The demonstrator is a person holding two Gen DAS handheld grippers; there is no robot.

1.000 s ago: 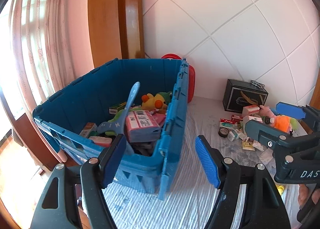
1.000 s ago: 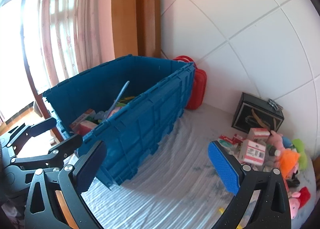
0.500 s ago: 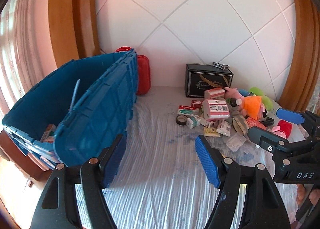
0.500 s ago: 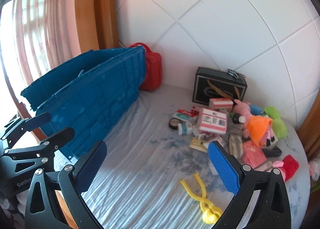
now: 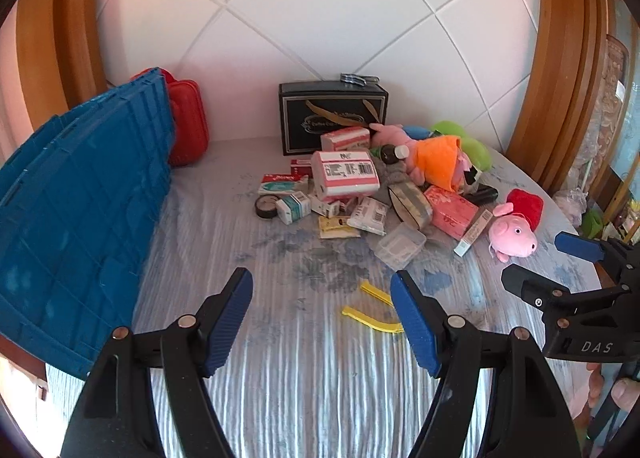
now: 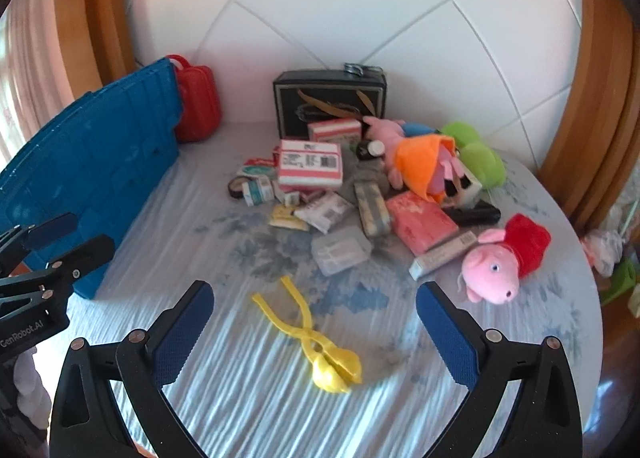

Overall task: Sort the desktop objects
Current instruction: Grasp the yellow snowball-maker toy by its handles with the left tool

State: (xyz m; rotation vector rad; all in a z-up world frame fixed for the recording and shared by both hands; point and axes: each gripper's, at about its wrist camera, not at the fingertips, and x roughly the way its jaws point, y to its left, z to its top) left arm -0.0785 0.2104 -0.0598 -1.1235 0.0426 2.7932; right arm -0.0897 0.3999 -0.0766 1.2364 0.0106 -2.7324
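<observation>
Honestly, loads left: both the left gripper and right gripper hang spread and empty, with the pile of clutter unsorted beside the blue crate.

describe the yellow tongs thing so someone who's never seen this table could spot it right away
Start at the blue crate on the table's left side, then look past the cluttered pile of boxes and plush toys to the bare striped cloth nearer the camera. The yellow tongs lie there alone: two thin splayed handles joined to a rounded ball-shaped head.

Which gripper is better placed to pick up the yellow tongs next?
Right, probably: the yellow tongs lie centred between the open right gripper; the left gripper, also open, sees only the handles.
</observation>
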